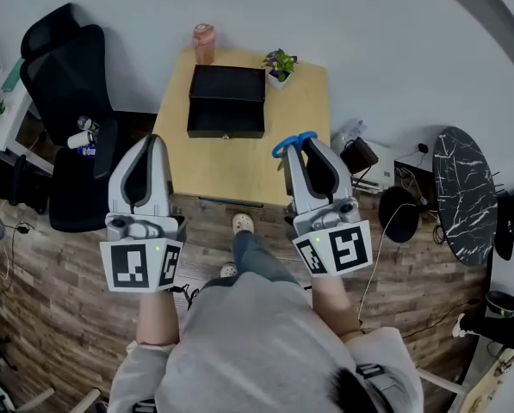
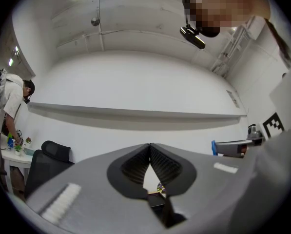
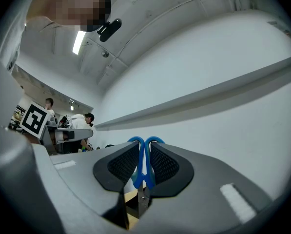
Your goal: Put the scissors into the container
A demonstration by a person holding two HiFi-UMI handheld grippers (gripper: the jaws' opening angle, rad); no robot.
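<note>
Scissors (image 1: 293,141) sit clamped by their blue handles in the right gripper (image 1: 304,149), short of the black container (image 1: 226,131), so dropping them inside is left; the left gripper (image 1: 156,141) is closed, empty.

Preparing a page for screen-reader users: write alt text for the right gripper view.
The right gripper is shut on blue-handled scissors, whose handle loops poke up past the jaw tips while the metal blades point back toward the camera. Behind is a white wall, with people far off at the left.
</note>
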